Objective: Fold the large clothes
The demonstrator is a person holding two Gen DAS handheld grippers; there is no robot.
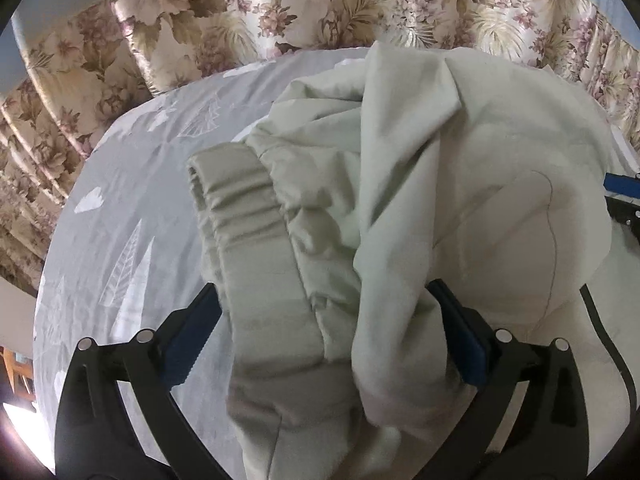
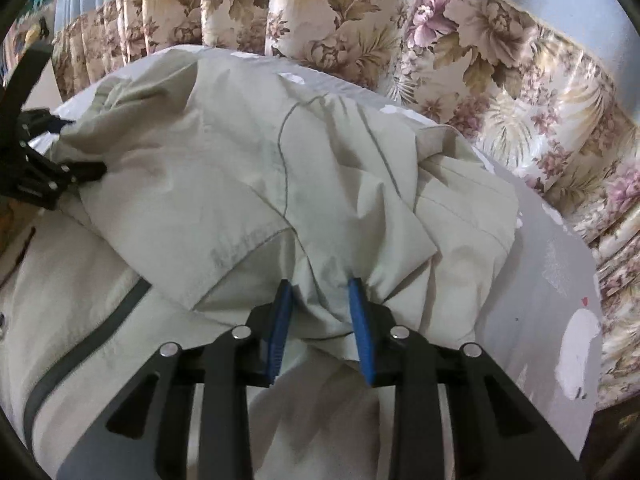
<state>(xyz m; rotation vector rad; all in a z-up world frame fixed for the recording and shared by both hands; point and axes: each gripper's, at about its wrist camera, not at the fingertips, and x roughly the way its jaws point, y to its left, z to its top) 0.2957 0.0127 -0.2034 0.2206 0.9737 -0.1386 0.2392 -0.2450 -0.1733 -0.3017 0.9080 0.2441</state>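
A pale grey-green jacket lies bunched on the grey patterned bed sheet. In the left wrist view my left gripper holds the sleeve with its elastic cuff; the blue pads stand wide, with thick cloth between them. In the right wrist view my right gripper is shut on a bunched fold of the jacket and lifts it over the zipped body below. The left gripper also shows in the right wrist view at the far left, and the right gripper's blue pad at the right edge of the left wrist view.
Floral curtains hang close behind the bed, also in the right wrist view. The sheet shows bare to the right of the jacket. The bed's edge curves along the left in the left wrist view.
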